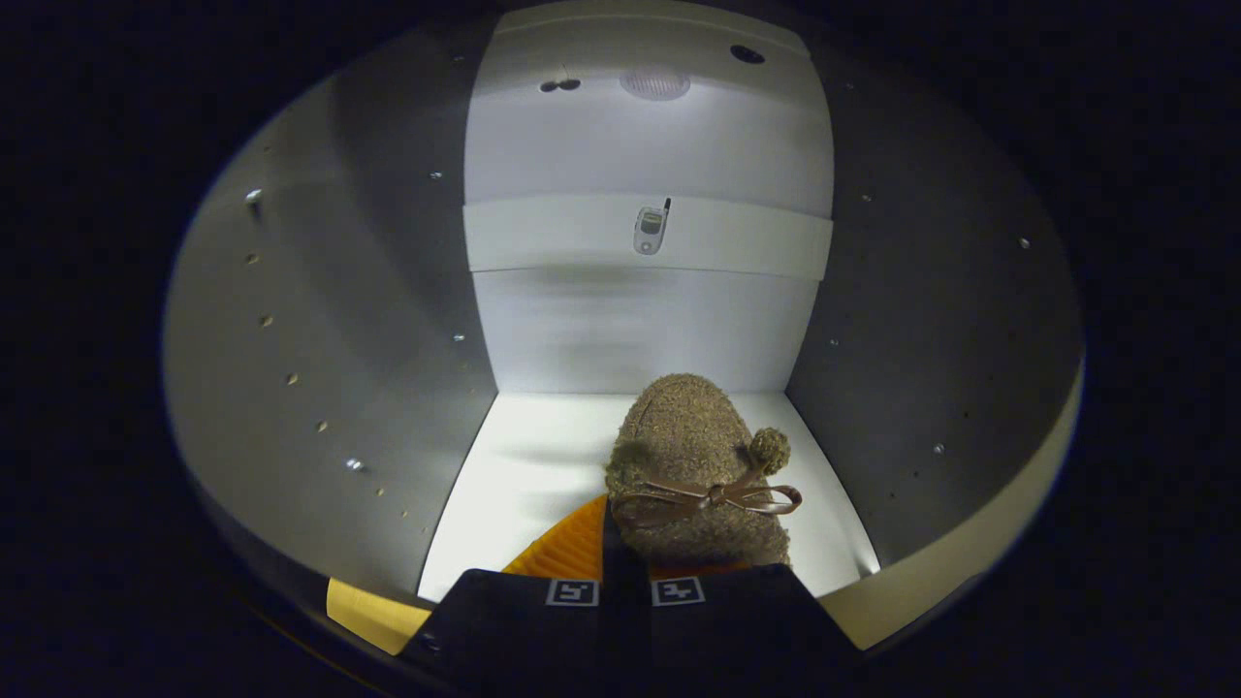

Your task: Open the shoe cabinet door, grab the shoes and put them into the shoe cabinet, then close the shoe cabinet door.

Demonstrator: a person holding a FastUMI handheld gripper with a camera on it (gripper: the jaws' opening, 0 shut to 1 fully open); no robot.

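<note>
A brown fuzzy slipper (pixel 688 456) with a thin brown bow and a pom-pom points toe-first toward the back of the shoe cabinet, over the white cabinet floor (pixel 524 485). My gripper (pixel 620 545) is inside the cabinet opening, jaws nearly together, shut on the slipper's heel end. The orange left finger pad (pixel 567 551) shows beside the slipper. The right pad is mostly hidden under the slipper. I cannot tell whether the sole rests on the floor or hangs just above it.
Grey side walls (pixel 320 320) with rows of peg holes close in on both sides. The white back wall (pixel 640 330) carries a crossband with a small grey device (pixel 651 230). A round lamp (pixel 655 82) glows in the cabinet top.
</note>
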